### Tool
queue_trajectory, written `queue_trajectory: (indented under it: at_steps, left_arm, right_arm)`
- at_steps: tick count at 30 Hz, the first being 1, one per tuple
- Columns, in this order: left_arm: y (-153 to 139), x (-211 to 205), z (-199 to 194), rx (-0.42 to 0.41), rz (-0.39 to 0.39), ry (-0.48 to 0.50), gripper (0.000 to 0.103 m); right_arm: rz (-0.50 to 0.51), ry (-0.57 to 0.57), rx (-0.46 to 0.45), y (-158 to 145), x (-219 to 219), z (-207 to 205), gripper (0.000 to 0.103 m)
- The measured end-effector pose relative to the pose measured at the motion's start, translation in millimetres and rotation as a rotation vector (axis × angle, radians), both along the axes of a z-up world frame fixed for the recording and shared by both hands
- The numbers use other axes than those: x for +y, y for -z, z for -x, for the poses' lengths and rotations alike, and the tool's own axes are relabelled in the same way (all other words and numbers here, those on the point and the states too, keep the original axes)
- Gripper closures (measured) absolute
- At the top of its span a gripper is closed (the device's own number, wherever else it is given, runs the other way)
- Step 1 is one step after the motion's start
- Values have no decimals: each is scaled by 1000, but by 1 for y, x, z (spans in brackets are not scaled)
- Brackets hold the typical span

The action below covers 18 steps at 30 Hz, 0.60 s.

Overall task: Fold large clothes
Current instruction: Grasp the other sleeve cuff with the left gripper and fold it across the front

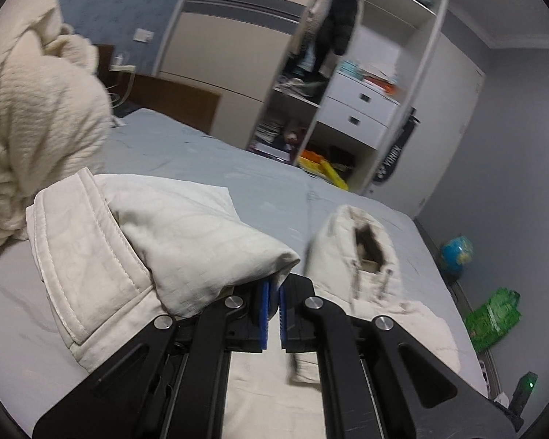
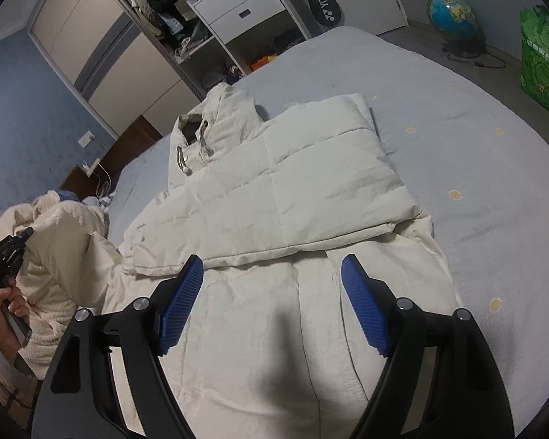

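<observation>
A cream padded jacket (image 2: 274, 190) lies on the grey-blue bed (image 2: 457, 117), hood (image 2: 201, 124) toward the wardrobe, with one sleeve folded across its chest. My right gripper (image 2: 272, 261) hovers open over the jacket's lower body, and nothing is between its blue pads (image 2: 362, 307). In the left wrist view my left gripper (image 1: 272, 303) is shut on a fold of the jacket (image 1: 201, 248) and holds it off the bed, with the hood (image 1: 358, 241) just beyond. In the right wrist view a hand (image 2: 3, 300) holds the left gripper (image 2: 7, 259) at the far left edge.
A cream fleece blanket (image 1: 29, 109) is bunched on the bed to the left of the jacket. An open wardrobe (image 1: 347, 73) with white drawers (image 2: 238, 3) stands beyond the bed. A globe (image 2: 454, 18) and a green bag (image 2: 541, 62) sit on the floor on the right.
</observation>
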<state>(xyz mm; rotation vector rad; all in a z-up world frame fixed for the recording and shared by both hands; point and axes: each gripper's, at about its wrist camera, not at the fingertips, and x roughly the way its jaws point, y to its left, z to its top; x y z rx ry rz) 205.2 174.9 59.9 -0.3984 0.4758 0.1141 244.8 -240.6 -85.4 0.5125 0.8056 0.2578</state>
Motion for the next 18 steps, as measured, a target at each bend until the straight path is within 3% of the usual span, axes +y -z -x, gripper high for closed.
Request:
queue_trajectory:
  at_steps: [9, 18]
  left_arm:
    - [-3, -110, -26, 11, -131, 183, 99]
    - [28, -195, -60, 87, -169, 319, 99]
  right_arm:
    - [-81, 19, -14, 0, -13, 2, 29]
    - [-138, 40, -19, 2, -22, 3, 29]
